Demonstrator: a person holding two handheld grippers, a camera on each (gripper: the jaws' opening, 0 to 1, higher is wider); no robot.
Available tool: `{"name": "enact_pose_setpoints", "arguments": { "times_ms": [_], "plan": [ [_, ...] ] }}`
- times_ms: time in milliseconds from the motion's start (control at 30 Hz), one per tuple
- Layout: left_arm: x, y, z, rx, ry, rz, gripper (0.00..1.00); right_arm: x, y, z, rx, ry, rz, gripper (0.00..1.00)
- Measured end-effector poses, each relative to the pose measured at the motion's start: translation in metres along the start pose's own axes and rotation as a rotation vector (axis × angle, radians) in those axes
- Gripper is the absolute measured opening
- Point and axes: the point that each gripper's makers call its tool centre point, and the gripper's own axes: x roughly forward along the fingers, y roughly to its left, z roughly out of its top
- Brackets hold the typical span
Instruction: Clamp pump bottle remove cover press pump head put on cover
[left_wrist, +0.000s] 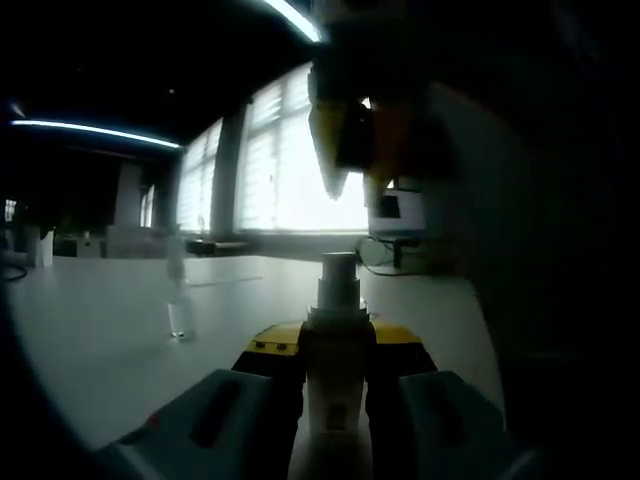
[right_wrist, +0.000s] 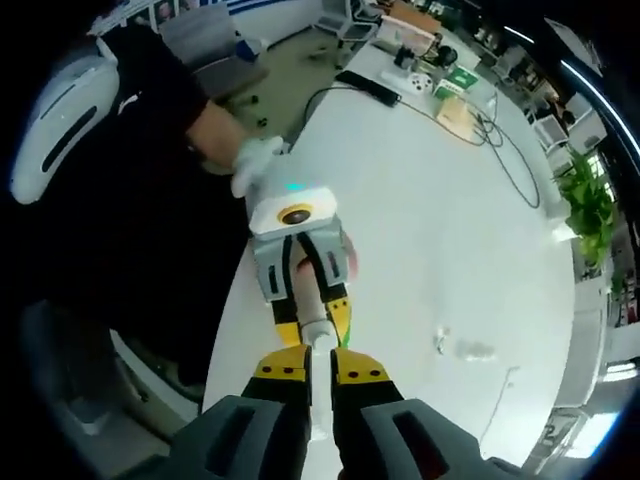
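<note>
So the left gripper (left_wrist: 335, 400) has its grey jaws with yellow-and-black tips clamped around the body of a small pale pump bottle (left_wrist: 335, 385), which stands upright between them with its neck and pump head (left_wrist: 338, 280) poking out above. It's gloomy and backlit in the left gripper view, so I can't honestly tell whether what tops it is the bare pump or a cap over it.

In the right gripper view, the right gripper (right_wrist: 318, 372) sits directly over that same bottle top (right_wrist: 318, 330), its yellow-tipped jaws drawn close with only a thin gap, just above or maybe touching the white nozzle. Whether it's actually pinching anything I can't tell. The left gripper (right_wrist: 310, 290) shows below it there, held by a white-gloved hand (right_wrist: 255, 160).

Further out on the white table (right_wrist: 450, 230) there's a small clear plastic cover (left_wrist: 178, 300) standing well apart from the bottle, which looks to me like the cap, already off.

Handling-wise: I'd guess the bottle is light, smooth plastic and a bit slippery, so the grip low on the body seems right; it'd want to slide down when the pump gets pushed. The clear cover looks thin and easy to tip, so take it by the sides.

At the far end sit cables (right_wrist: 500, 140) and bright windows (left_wrist: 300, 170).
</note>
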Motion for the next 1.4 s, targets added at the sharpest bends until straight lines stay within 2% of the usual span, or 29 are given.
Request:
{"name": "enact_pose_setpoints", "arguments": {
  "times_ms": [67, 133, 267, 367, 500, 800, 1200, 1400],
  "plan": [
    [0.0, 0.0, 0.0, -0.002, 0.001, 0.001, 0.14, -0.001, 0.001, 0.005, 0.011, -0.024, 0.033, 0.02],
    [0.0, 0.0, 0.0, -0.001, 0.002, 0.002, 0.14, -0.001, 0.0, 0.007, 0.005, -0.019, 0.042, 0.0],
    [0.0, 0.0, 0.0, -0.007, 0.003, 0.003, 0.14, 0.008, -0.001, 0.001, -0.047, 0.058, 0.06, 0.0],
    [0.0, -0.001, 0.0, -0.007, 0.003, 0.003, 0.14, 0.013, 0.003, -0.001, -0.048, 0.084, 0.082, 0.0],
    [0.0, 0.0, 0.0, -0.007, 0.003, 0.008, 0.14, 0.015, -0.002, -0.006, -0.083, 0.121, 0.067, 0.0],
    [0.0, 0.001, 0.0, -0.006, 0.004, 0.012, 0.14, 0.016, -0.004, -0.003, -0.123, 0.117, 0.053, 0.0],
    [0.0, 0.002, 0.0, -0.007, 0.003, 0.011, 0.14, 0.024, 0.003, -0.005, -0.15, 0.155, 0.082, 0.0],
    [0.0, 0.001, 0.0, -0.006, 0.003, 0.01, 0.14, 0.024, 0.001, -0.005, -0.148, 0.147, 0.086, 0.0]
  ]
}}
